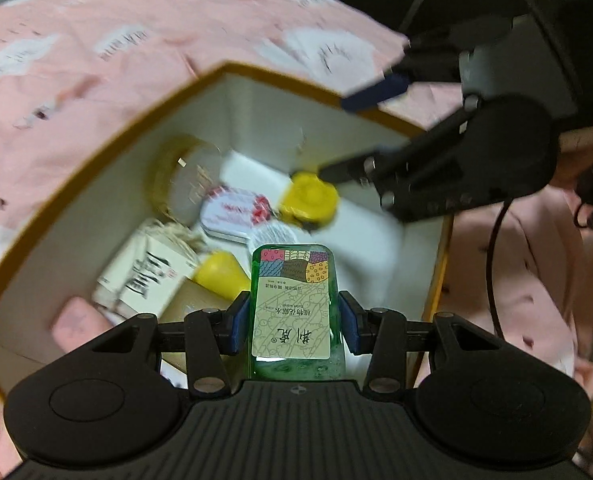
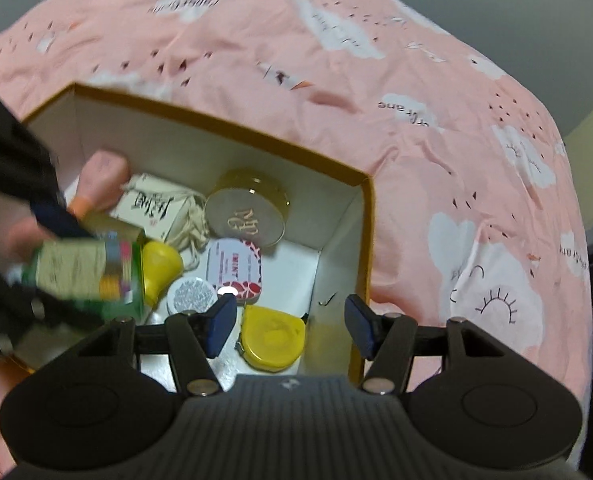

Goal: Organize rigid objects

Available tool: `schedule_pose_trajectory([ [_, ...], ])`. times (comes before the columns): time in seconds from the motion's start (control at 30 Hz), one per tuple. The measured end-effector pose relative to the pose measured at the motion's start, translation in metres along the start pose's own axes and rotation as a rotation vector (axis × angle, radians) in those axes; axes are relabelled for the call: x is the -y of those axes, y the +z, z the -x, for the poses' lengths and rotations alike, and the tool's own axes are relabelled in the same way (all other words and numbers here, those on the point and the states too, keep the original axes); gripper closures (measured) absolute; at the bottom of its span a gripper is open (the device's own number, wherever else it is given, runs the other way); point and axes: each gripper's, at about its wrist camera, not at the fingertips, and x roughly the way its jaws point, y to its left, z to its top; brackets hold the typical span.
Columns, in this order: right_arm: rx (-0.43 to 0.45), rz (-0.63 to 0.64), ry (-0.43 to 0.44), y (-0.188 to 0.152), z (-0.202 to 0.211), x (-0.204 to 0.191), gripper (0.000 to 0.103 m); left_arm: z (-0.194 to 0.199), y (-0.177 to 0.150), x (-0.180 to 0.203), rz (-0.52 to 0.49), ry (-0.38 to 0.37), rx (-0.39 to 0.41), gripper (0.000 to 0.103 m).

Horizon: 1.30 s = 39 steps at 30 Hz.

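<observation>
Bedding in pink with white clouds (image 2: 436, 128) spreads under everything we see, and on it sits the gold-rimmed box (image 1: 108, 132), its white floor already crowded with a round gold-lidded jar (image 2: 246, 210), a printed carton (image 1: 144, 276), a red-and-white mint tin (image 2: 236, 270), a yellow tape measure (image 2: 272, 338) and other small pieces. Our left gripper (image 1: 292, 320) hangs over the box's near side, its blue pads clamped on the narrow flanks of the green bottle (image 1: 292, 300), label facing up. We judge this bottle stiff, fairly light and glossy, so it could slip; the flat sides near mid-height, where we hold it now, look like the surest place. Our right gripper (image 2: 288, 326) stands with jaws apart and nothing between them, directly above the tape measure, which lies loose on the box floor by the right wall. That case looks hard, smooth and light, best pinched across its flat faces
</observation>
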Motion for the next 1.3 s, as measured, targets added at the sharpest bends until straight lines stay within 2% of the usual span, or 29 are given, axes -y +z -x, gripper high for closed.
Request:
schedule_pose_trajectory([
  [0.33, 0.001, 0.001, 0.038, -0.003, -0.004, -0.009, 0.043, -0.009, 0.001, -0.015, 0.103, -0.064, -0.072, 0.049],
  [0.53, -0.013, 0.013, 0.04, -0.003, -0.007, -0.014, 0.042, -0.002, -0.001, -0.013, 0.112, -0.072, -0.061, 0.045],
  [0.67, -0.014, 0.016, 0.038, -0.003, -0.004, -0.015, 0.04, 0.008, -0.001, -0.012, 0.126, -0.053, -0.02, 0.045],
  [0.77, -0.008, 0.015, 0.032, -0.001, 0.002, -0.015, 0.04, 0.023, -0.001, -0.01, 0.134, -0.021, 0.044, 0.045],
  [0.87, 0.016, -0.009, 0.031, 0.001, 0.014, -0.014, 0.039, 0.046, -0.004, -0.006, 0.149, 0.029, 0.157, 0.045],
  [0.9, 0.028, -0.026, 0.034, 0.002, 0.019, -0.013, 0.035, 0.054, -0.007, -0.004, 0.152, 0.051, 0.199, 0.045],
  [0.93, 0.045, -0.048, 0.038, 0.003, 0.025, -0.012, 0.027, 0.061, -0.009, -0.003, 0.157, 0.072, 0.234, 0.045],
  [1.0, 0.088, -0.092, 0.041, 0.002, 0.039, -0.013, 0.021, 0.077, -0.017, 0.001, 0.168, 0.114, 0.309, 0.045],
  [1.07, 0.12, -0.115, 0.045, 0.002, 0.051, -0.016, 0.02, 0.092, -0.026, 0.006, 0.176, 0.182, 0.388, 0.043],
  [1.13, 0.15, -0.129, 0.044, 0.001, 0.064, -0.023, 0.018, 0.107, -0.035, 0.012, 0.177, 0.261, 0.461, 0.03],
  [1.23, 0.202, -0.141, 0.049, -0.002, 0.084, -0.036, 0.014, 0.127, -0.053, 0.027, 0.136, 0.407, 0.577, 0.022],
  [1.3, 0.251, -0.148, 0.052, -0.006, 0.097, -0.047, 0.011, 0.138, -0.064, 0.031, 0.154, 0.475, 0.612, 0.016],
])
